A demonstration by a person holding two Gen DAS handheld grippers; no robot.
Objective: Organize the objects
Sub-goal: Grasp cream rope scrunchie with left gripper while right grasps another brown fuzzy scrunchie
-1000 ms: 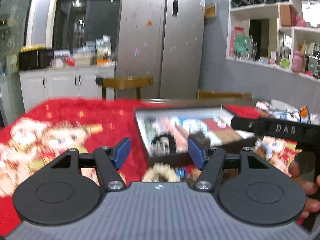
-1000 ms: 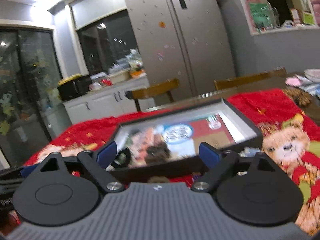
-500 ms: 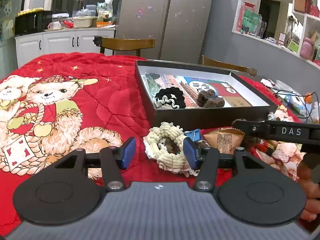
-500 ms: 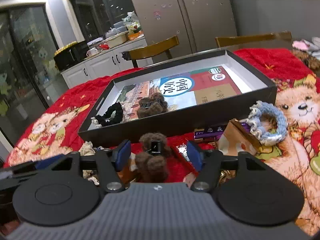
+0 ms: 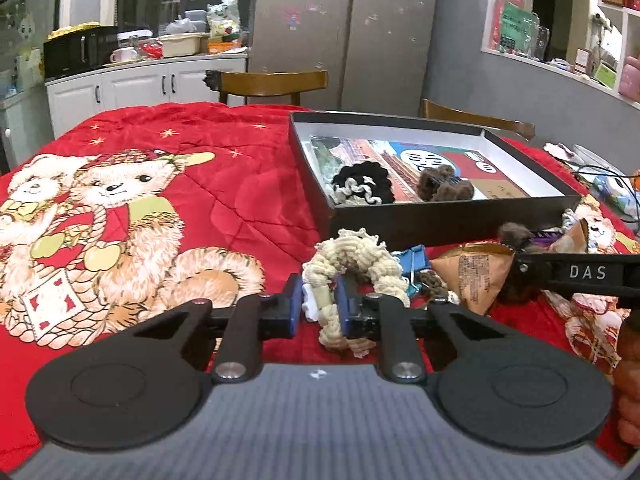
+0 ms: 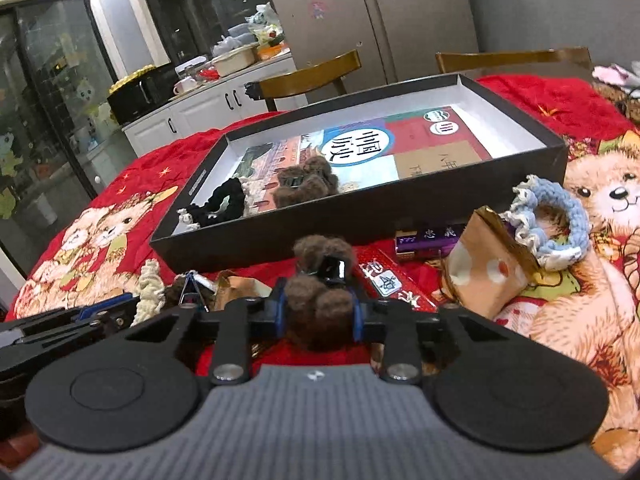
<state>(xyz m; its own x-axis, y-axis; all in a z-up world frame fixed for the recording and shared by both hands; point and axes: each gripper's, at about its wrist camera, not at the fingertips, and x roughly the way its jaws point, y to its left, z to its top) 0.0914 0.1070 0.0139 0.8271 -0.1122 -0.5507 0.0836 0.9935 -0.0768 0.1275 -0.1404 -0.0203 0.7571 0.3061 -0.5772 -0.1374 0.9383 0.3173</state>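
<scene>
A cream knitted scrunchie (image 5: 352, 256) lies on the red bear blanket in front of the black box (image 5: 440, 222). My left gripper (image 5: 319, 305) is closing on its near band, and the blue pads press the band from both sides. My right gripper (image 6: 319, 314) is closing on a brown fuzzy hair clip (image 6: 320, 300), which fills the gap between its pads. Inside the box (image 6: 360, 216) lie a black scrunchie (image 6: 220, 204) and another brown fuzzy clip (image 6: 306, 184) on a printed sheet.
In front of the box lie a blue-and-white scrunchie (image 6: 548, 224), brown paper packets (image 6: 484, 276), a purple box (image 6: 426, 238), a red packet (image 6: 384, 280) and a blue binder clip (image 5: 412, 258). Wooden chairs (image 5: 272, 80) stand behind the table. Cables (image 5: 600, 176) lie at the right.
Both grippers came down toward the blanket and their jaws narrowed. The left one took the cream scrunchie's band, the right one the brown fuzzy clip.
</scene>
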